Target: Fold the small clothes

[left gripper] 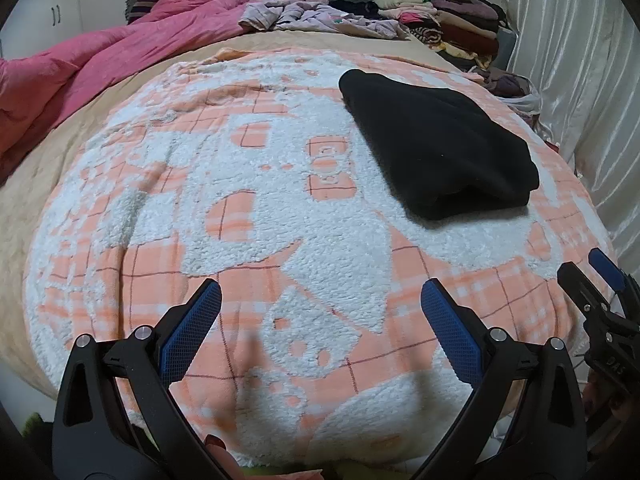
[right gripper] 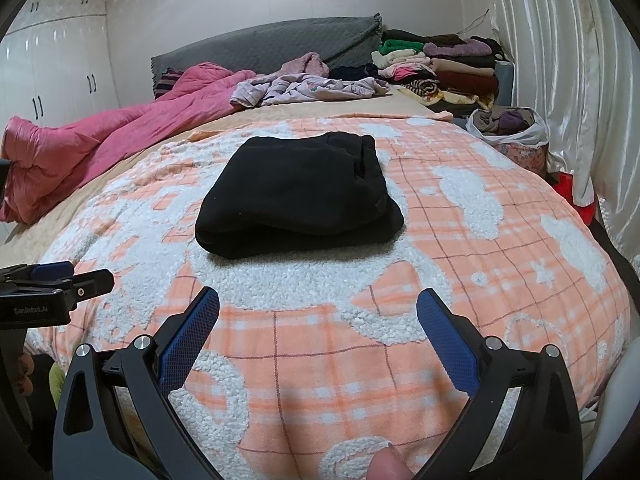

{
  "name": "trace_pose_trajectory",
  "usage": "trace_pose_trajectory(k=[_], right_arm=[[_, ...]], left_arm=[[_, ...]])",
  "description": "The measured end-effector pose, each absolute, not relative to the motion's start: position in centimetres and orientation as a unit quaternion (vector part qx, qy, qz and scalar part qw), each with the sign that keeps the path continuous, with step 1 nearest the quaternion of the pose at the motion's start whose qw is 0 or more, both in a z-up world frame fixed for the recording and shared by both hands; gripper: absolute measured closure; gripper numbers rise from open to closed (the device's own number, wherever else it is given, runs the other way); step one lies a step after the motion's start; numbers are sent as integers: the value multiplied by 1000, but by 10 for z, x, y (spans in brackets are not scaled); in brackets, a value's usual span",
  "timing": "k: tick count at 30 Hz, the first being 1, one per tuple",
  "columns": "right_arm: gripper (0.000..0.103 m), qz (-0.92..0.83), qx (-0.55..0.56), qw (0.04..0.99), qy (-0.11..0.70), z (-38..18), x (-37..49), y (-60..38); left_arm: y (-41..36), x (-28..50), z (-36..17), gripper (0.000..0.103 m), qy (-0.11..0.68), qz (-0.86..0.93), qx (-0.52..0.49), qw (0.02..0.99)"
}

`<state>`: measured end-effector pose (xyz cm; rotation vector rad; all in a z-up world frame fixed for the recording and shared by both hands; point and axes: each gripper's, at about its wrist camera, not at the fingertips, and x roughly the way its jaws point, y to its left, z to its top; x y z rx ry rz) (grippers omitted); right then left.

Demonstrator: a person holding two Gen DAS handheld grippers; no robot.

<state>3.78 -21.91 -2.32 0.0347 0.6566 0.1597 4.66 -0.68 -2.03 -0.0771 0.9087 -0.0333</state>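
Held both grippers low over the near end of the bed, jaws spread wide and empty: left gripper [left gripper: 320,312] with blue pads [left gripper: 192,332] apart above the orange-and-white blanket [left gripper: 240,200], right gripper [right gripper: 318,316] likewise apart, nothing between its pads [right gripper: 188,336]. Lay folded ahead of both, clear of either: black garment [right gripper: 296,196], a compact bundle flat on the blanket, ahead and to the right of the left gripper, ahead and slightly left of the right one, rolled edge turned toward the grippers. Showed at the right edge of the left wrist view as a dark frame with a blue tip, the right gripper, just beside the left one; showed at the left edge of the right wrist view, the left gripper in turn. Sat far beyond the black garment, at the head of the bed: pink quilt [right gripper: 100,140] bunched to the far left, loose pale lilac clothes [right gripper: 304,88] heaped in the middle, stack of folded clothes [right gripper: 440,68] to the far right against the grey headboard [right gripper: 260,44]. Stood to the right of the right gripper, beside the white curtain [right gripper: 560,60]: white bag of clothes [right gripper: 512,128]. Peeked in at the bottom of the right wrist view, a fingertip [right gripper: 388,468]
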Motion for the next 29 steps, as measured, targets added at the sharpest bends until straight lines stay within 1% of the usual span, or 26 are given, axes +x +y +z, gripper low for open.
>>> trace_pose_trajectory(k=[11,17,21,23,29], right_arm=[[4,58,30,943,326,-27,38,-230],[4,-28,58,943,328,-30,35,-280],[4,-133,71,933,327,-37,18,-353],[4,-216,95,914,329,-44,3,-413],[4,-434,198,799,366,-85,-46,-592]], left_arm=[[1,48,-22,10,447,-21,-44,893],[23,50,-31,10,462,4,-60,885],[75,57,-37,10,462,46,-87,881],[111,64,-40,9,463,86,-93,877],[265,90,-46,9,464,248,-109,844]])
